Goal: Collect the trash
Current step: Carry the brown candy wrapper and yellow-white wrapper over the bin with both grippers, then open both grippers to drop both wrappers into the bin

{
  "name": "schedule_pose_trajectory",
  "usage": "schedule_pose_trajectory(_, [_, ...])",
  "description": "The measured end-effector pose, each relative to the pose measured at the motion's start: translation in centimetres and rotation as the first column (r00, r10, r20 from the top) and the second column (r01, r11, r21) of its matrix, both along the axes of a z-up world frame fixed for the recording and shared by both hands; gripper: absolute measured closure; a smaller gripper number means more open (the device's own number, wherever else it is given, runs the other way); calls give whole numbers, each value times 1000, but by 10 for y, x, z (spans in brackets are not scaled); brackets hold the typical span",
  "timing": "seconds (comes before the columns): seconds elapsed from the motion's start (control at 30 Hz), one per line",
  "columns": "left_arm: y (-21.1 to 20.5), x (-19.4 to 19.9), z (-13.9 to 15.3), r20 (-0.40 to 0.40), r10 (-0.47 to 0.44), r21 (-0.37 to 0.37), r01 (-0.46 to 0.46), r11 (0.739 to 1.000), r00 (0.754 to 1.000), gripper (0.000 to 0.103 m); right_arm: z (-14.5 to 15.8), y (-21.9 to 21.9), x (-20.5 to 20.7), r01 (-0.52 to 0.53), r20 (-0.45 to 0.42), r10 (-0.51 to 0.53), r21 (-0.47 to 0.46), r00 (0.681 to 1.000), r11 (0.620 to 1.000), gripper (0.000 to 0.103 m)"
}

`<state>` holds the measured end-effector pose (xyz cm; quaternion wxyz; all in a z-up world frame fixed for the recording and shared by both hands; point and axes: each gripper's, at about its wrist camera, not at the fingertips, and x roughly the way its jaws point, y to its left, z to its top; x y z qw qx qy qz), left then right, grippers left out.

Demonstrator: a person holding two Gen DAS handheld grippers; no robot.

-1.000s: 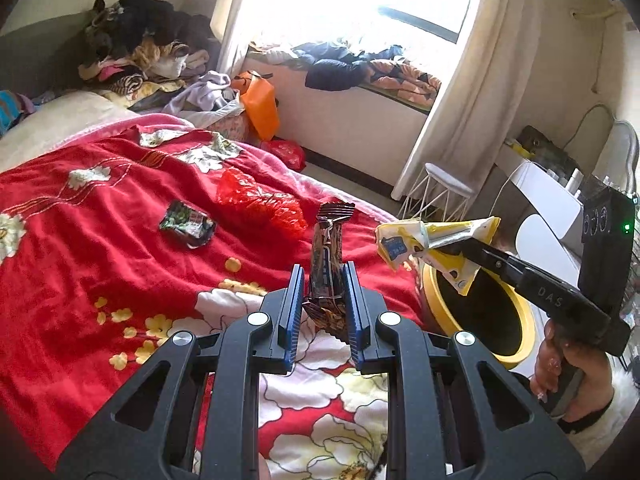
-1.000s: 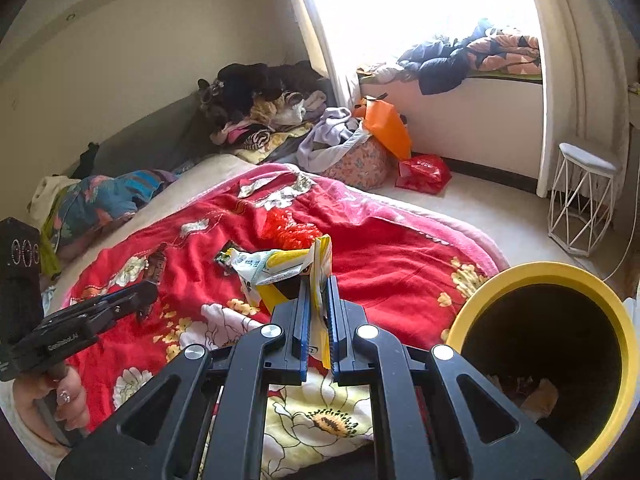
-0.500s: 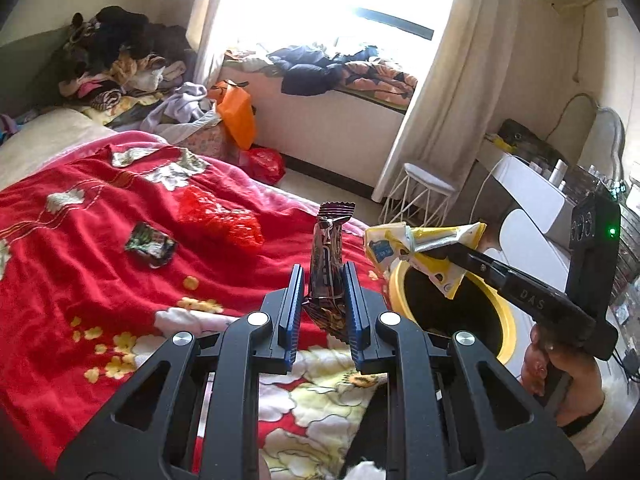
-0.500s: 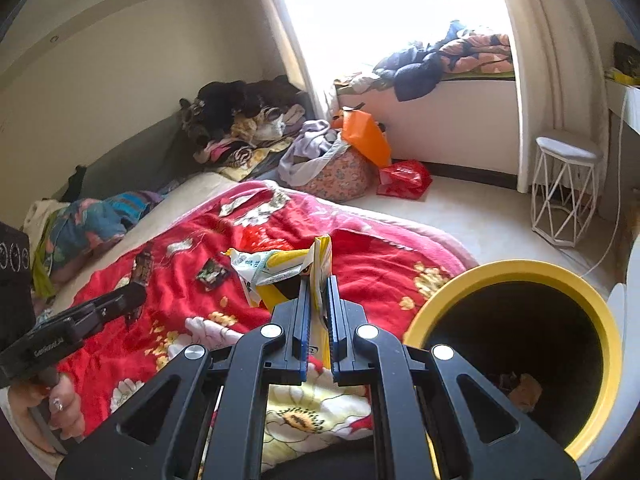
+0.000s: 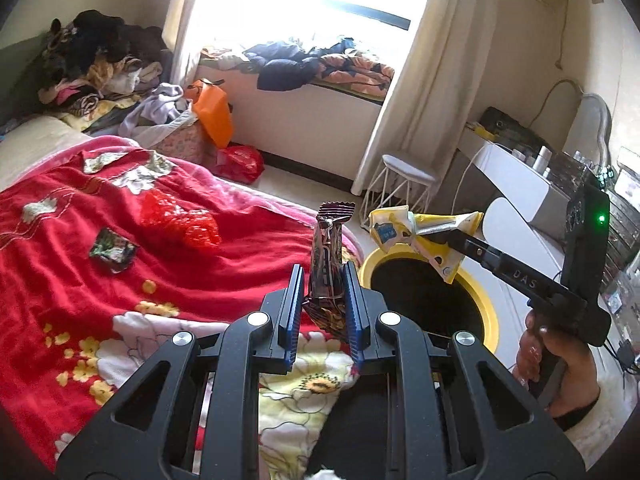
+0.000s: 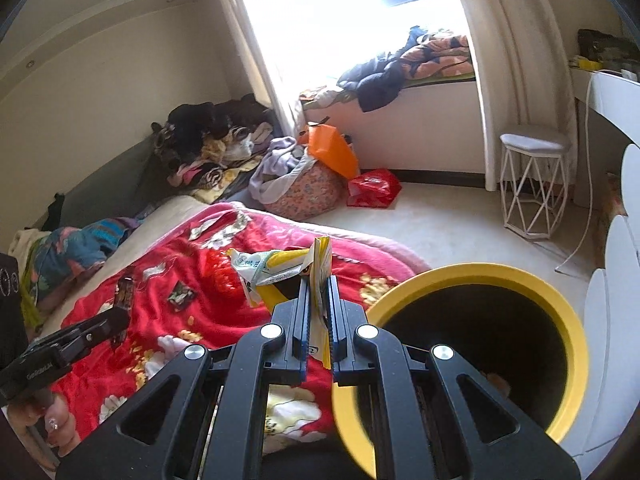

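My left gripper (image 5: 320, 280) is shut on a dark brown snack wrapper (image 5: 328, 256) that stands upright above the bed's edge. My right gripper (image 6: 318, 284) is shut on a yellow and white wrapper (image 6: 280, 268); in the left wrist view that wrapper (image 5: 412, 228) hangs over the near rim of the yellow-rimmed black bin (image 5: 490, 312). The bin (image 6: 572, 320) sits beside the bed, with some trash at its bottom. A red plastic bag (image 5: 180, 220) and a small dark wrapper (image 5: 113, 249) lie on the red floral blanket (image 5: 60, 280).
A white wire stool (image 6: 534, 184) stands by the curtain. An orange bag (image 6: 332, 150), a red bag (image 6: 372, 188) and piles of clothes lie on the floor beyond the bed. A white desk (image 5: 520, 184) is behind the bin.
Both grippers have moved right, off the bed toward the bin, each still holding its wrapper. The bin now looms larger in both views.
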<state>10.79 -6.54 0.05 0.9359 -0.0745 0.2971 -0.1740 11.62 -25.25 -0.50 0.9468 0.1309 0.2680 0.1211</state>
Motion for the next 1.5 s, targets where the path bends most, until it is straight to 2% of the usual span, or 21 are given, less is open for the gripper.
schedule_pose_trajectory(0.53, [-39,10,-4,-8,-72,1,72,997,997,88,-7,-42,-5,118,-11,-118,-6,993,993,95])
schedule_pose_trajectory(0.7, [-66,20,-14,-27,-116,3,116,993,993,88,-18,-60,-4,178,-46,-179,-35,983,984,95])
schedule_pose_trajectory(1.0, [-117,48,-46,-110,-206,-15,206,979,972,88,-51,-101,3,274,-148,-280,-59,948,960,95])
schedule_pose_trajectory(1.1, [-132,57,-58,-130,-227,-9,228,974,965,87,-62,-110,7,280,-193,-282,-37,940,959,92])
schedule_pose_trajectory(1.13, [-137,63,-63,-145,-232,-14,232,973,962,83,-67,-114,8,282,-212,-280,-20,936,959,89])
schedule_pose_trajectory(1.17, [-139,66,-66,-154,-233,-16,233,972,960,66,-69,-116,9,280,-222,-275,-11,935,960,80])
schedule_pose_trajectory(1.2, [-141,70,-69,-164,-235,-19,235,972,958,56,-71,-118,10,283,-226,-277,-5,934,959,76])
schedule_pose_trajectory(1.23, [-142,75,-73,-169,-223,-19,223,975,960,41,-72,-120,10,291,-224,-285,-5,932,957,68])
schedule_pose_trajectory(1.27, [-141,77,-74,-169,-215,-21,215,976,962,35,-73,-121,10,295,-222,-288,-5,931,956,62])
schedule_pose_trajectory(1.37, [-132,79,-74,-156,-187,-43,183,982,970,16,-69,-121,9,296,-205,-291,-2,935,955,60])
schedule_pose_trajectory(1.43, [-122,79,-70,-134,-164,-49,159,986,977,13,-66,-119,10,286,-181,-282,-5,942,958,54])
schedule_pose_trajectory(1.5, [-105,77,-65,-106,-125,-43,121,992,987,12,-61,-106,11,246,-152,-244,-2,958,969,53])
